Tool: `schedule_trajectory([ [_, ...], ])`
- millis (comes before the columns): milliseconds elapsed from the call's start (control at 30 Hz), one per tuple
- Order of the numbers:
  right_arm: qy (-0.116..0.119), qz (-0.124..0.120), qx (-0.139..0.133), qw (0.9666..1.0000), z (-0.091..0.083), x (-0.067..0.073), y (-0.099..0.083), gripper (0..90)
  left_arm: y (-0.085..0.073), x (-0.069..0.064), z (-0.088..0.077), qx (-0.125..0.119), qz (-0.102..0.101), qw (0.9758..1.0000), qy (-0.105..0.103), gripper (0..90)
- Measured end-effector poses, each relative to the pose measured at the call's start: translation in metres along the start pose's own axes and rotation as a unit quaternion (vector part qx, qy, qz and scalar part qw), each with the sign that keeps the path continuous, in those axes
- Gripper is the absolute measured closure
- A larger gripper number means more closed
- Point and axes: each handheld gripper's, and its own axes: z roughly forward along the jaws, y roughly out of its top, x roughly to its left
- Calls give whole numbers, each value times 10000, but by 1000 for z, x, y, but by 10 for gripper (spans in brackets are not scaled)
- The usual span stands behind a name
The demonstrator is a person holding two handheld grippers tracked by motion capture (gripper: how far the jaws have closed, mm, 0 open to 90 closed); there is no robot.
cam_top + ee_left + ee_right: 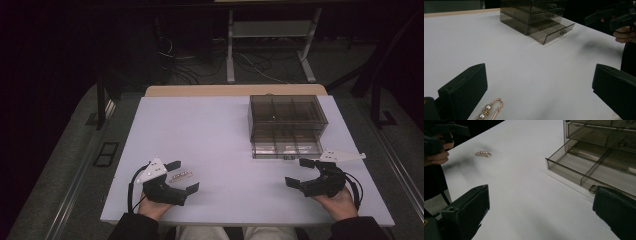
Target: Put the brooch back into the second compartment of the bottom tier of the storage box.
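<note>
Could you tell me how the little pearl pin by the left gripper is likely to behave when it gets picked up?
The pearl pin lies flat on the white table, so broad jaws would probably struggle to get under it. Its thin gold wire loop looks bendable. The round beads could let it slip or twist. The left gripper stands open around it.

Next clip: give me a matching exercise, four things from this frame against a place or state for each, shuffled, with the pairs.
Things:
1. pearl hair clip
2. bottom drawer
3. left gripper
4. right gripper

States:
a. pulled out, divided into compartments
b. open, near the drawer's knob
c. lying flat on the white table
d. open, jaws either side of the clip

Pairs: 1-c, 2-a, 3-d, 4-b
</note>
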Motion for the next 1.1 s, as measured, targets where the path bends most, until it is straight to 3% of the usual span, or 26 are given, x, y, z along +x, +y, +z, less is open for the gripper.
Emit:
schedule_trajectory([
  [533, 33, 11, 23, 10000, -1, 1, 0, 5, 0, 0, 1, 60, 6, 10000, -16, 0],
  [1100, 47, -49, 133, 9999, 0, 1, -1, 5, 9, -7, 3, 608, 285, 9977, -13, 0],
])
